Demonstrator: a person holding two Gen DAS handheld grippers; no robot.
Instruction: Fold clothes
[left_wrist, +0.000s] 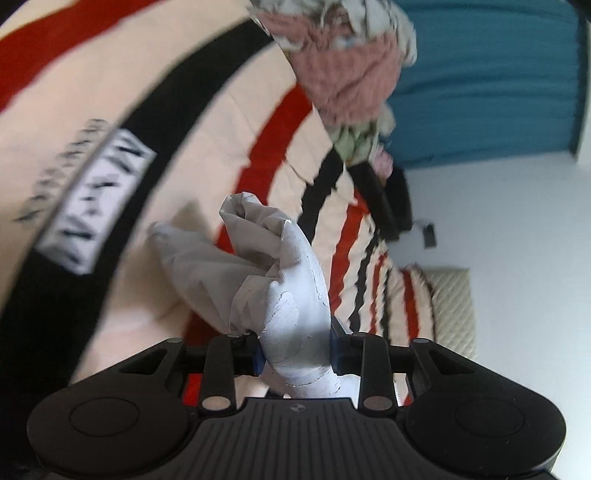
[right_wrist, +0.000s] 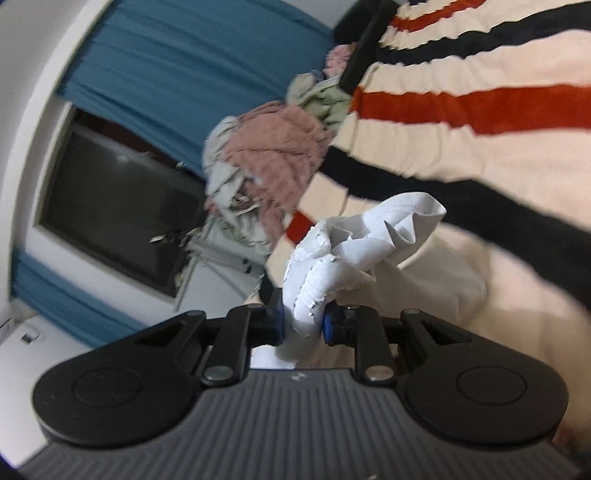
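Striped bedspread (left_wrist: 207, 122) ahead of both fingers; left gripper (left_wrist: 295, 354) and right gripper (right_wrist: 303, 319) each clamped on white garment (left_wrist: 291, 280), probably to spread it for folding

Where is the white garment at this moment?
The white garment is bunched and clamped in both the left gripper and the right gripper, above the striped blanket, nearer than the clothes pile.

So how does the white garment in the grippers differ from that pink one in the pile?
The white garment is smooth, bunched and clamped in both the left gripper and right gripper; the pink garment is fuzzy-looking and lies ungripped in the pile at the striped blanket's edge. Both are crumpled, unfolded.
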